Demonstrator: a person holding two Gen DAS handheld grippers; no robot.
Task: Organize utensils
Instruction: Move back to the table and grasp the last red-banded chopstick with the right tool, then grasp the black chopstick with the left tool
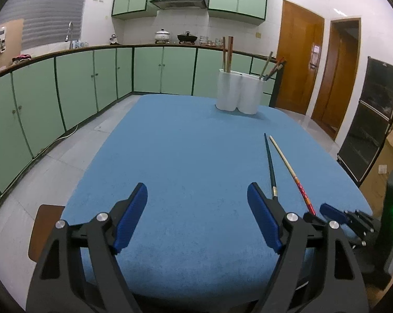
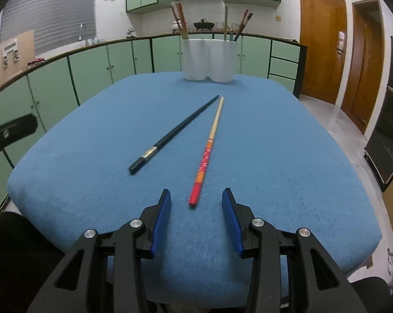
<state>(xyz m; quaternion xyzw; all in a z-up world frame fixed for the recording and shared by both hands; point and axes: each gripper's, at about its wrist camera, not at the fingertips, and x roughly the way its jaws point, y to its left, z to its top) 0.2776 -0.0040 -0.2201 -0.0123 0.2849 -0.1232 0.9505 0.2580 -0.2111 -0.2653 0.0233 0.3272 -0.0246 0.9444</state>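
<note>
Two chopsticks lay loose on the blue table [image 2: 274, 156].
The left hand-held gripper [image 1: 196, 195] and right hand-held gripper [image 2: 195, 198] gaped empty; the red chopstick [image 2: 204, 160] lay beside the black chopstick [image 2: 175, 133].

Green cabinets [image 1: 147, 69] line white-tiled walls (wooden doors [image 1: 299, 65] right), pale floor.

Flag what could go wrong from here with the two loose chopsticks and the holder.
1. The red-handled chopstick lies flat on the blue tablecloth; the open right gripper might pinch cloth.
2. The black chopstick lies close beside it and could get knocked.
3. The white holder already holds leaning chopsticks, which may block insertion.
</note>
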